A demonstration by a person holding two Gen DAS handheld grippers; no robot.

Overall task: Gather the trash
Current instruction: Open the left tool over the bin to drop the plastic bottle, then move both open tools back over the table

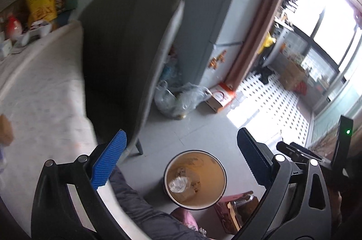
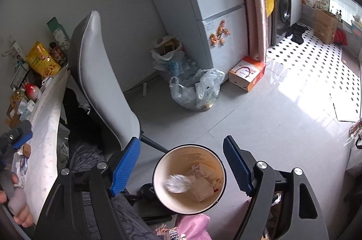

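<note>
A round trash bin (image 1: 212, 168) with a tan inside stands on the grey floor, directly below both grippers. In it lie a crumpled clear plastic wrapper (image 1: 178, 184) and brown paper scraps (image 2: 202, 191). In the right wrist view the wrapper (image 2: 177, 183) looks blurred above the scraps inside the bin (image 2: 181, 157). My left gripper (image 1: 181, 133) is open wide over the bin, and nothing is between its blue fingers. Beside it, my right gripper (image 2: 182, 139) is also open and empty.
A grey chair (image 2: 101, 86) stands left of the bin, by a table with a white cloth (image 1: 45, 92). A full clear plastic bag (image 2: 196, 88) and a cardboard box (image 2: 247, 73) sit on the floor by the fridge (image 2: 217, 13). A reddish box (image 1: 235, 208) is right of the bin.
</note>
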